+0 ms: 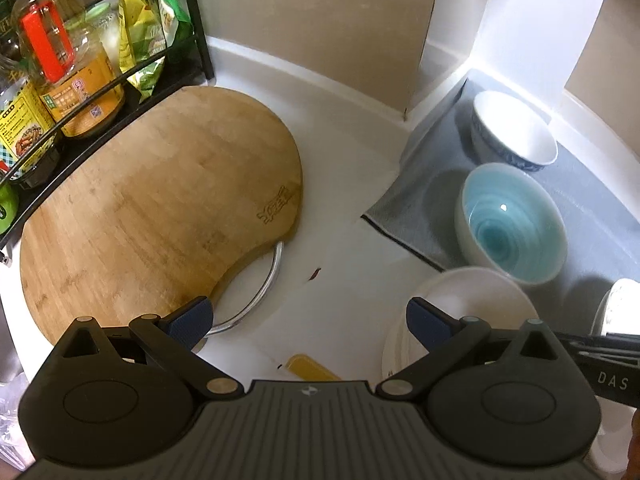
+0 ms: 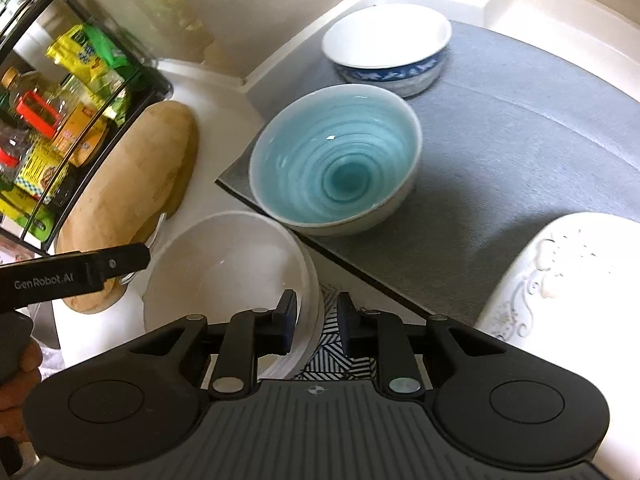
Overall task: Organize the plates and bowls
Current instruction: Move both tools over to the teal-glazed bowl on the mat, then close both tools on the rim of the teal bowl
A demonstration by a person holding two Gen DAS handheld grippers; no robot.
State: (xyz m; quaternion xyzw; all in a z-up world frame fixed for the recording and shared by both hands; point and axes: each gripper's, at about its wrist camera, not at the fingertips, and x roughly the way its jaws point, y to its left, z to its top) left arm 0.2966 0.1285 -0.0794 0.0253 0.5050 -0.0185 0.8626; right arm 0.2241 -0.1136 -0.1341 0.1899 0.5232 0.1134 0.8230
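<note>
A turquoise-glazed bowl [image 2: 334, 166] sits at the near corner of a grey mat [image 2: 520, 128]; it also shows in the left wrist view [image 1: 514, 222]. A white bowl with a blue pattern [image 2: 386, 46] stands behind it, also in the left wrist view [image 1: 514, 130]. A stack of white bowls [image 2: 230, 276] stands on the counter in front of the mat, also in the left wrist view [image 1: 468, 304]. An embossed white plate [image 2: 568, 276] lies at the right. My right gripper [image 2: 316, 322] straddles the stack's right rim, jaws narrowly apart. My left gripper [image 1: 308, 322] is open and empty above the counter.
A round wooden cutting board [image 1: 156, 212] lies on the white counter [image 1: 340, 184] at the left, with a metal handle [image 1: 264, 284]. A black rack [image 1: 100, 92] with oil bottles and packets stands behind it. A patterned black-and-white surface [image 2: 336, 356] lies under the right gripper.
</note>
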